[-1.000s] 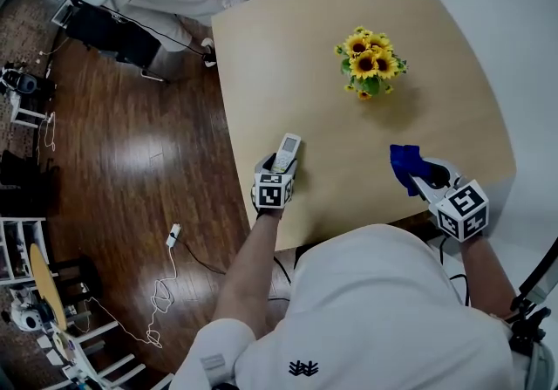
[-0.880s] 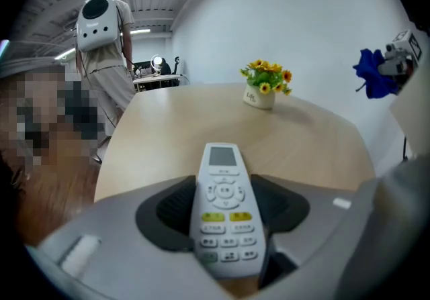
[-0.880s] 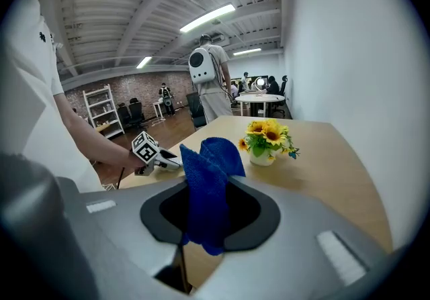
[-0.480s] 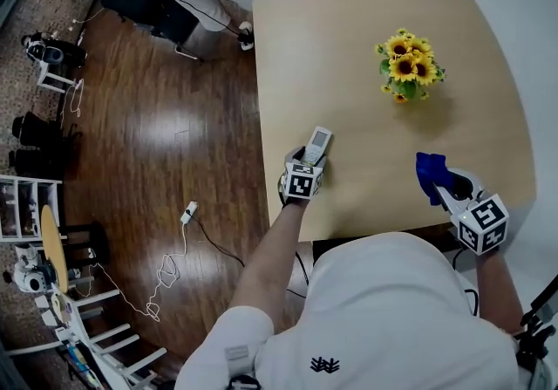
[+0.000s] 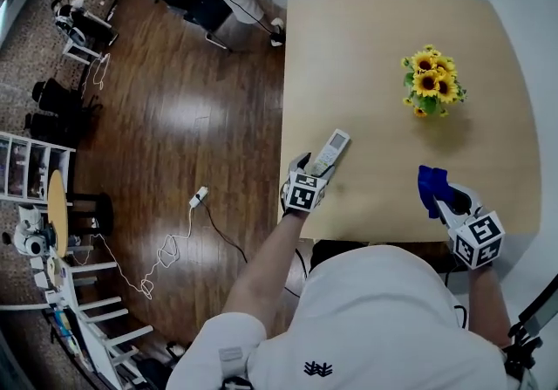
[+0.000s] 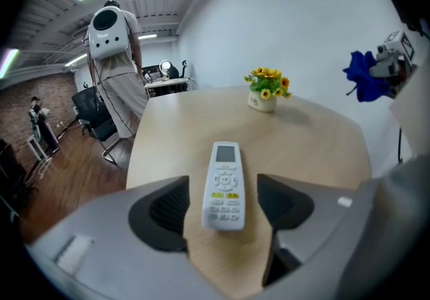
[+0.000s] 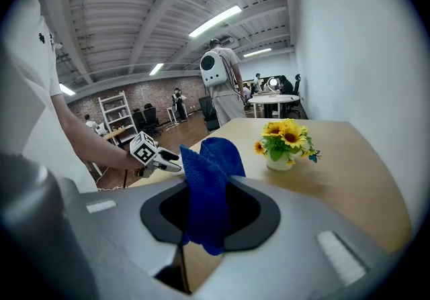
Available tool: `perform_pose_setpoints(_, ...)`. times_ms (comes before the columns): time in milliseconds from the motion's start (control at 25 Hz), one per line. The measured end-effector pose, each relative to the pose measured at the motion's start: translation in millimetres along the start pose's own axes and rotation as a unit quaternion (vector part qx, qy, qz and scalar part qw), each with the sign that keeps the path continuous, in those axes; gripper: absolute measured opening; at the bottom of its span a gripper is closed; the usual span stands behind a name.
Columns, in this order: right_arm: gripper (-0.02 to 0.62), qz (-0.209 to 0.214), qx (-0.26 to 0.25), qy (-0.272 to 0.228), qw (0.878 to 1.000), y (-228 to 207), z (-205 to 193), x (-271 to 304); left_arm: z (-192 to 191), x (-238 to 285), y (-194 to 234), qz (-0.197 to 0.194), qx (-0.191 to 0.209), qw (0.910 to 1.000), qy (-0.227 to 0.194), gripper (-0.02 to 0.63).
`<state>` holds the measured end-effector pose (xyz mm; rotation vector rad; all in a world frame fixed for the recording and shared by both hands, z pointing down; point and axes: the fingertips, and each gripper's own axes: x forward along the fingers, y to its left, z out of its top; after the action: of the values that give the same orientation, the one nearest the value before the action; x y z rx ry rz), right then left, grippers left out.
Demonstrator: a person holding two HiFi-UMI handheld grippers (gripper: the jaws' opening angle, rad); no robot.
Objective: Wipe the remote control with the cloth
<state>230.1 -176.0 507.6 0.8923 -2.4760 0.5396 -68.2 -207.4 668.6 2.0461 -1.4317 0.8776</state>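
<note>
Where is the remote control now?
In the head view, the remote control lies on the table near its left edge, between the open jaws of the left hand-held gripper.

One remote control (image 5: pixel 331 151), one blue cloth (image 5: pixel 430 188), one table (image 5: pixel 366 57), one sunflower pot (image 5: pixel 430 85) (perhaps seven blooms).

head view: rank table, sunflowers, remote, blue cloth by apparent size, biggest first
1. table, by far the largest.
2. sunflowers.
3. remote and blue cloth: these look about alike. The cloth is bunched and partly hidden, so I won't rank one over the other.
</note>
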Motion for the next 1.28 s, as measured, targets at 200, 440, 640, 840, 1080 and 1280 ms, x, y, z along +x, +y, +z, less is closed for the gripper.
perform_pose_setpoints(200,0.084,0.034,0.003,0.006,0.999,10.7,-16.6,13.0,-31.1,-47.3,-17.5,0.018,-0.023,0.9995,-0.009,0.336)
perform_pose_setpoints(440,0.084,0.054,0.000,0.016,0.998,24.2,-37.0,32.8,-47.7,-113.6,-57.9,-0.005,-0.023,0.9996,-0.015,0.336)
perform_pose_setpoints(640,0.084,0.050,-0.013,0.005,0.999,50.3,-34.4,38.9,-38.7,-151.5,-58.9,-0.012,0.022,0.9976,-0.065,0.334)
perform_pose_setpoints(840,0.084,0.024,-0.046,-0.012,0.999,93.8,-21.3,33.8,-43.1,-208.0,-54.2,-0.033,0.026,0.9904,-0.131,0.334)
perform_pose_setpoints(1080,0.084,-0.024,-0.066,-0.037,0.997,176.9,-19.2,17.7,-91.6,-308.6,-36.5,-0.074,-0.005,0.9768,-0.201,0.333)
perform_pose_setpoints(1280,0.084,-0.046,-0.077,-0.051,0.995,247.2,-19.2,-13.9,-125.0,-370.7,-31.7,-0.109,-0.018,0.9651,-0.238,0.330)
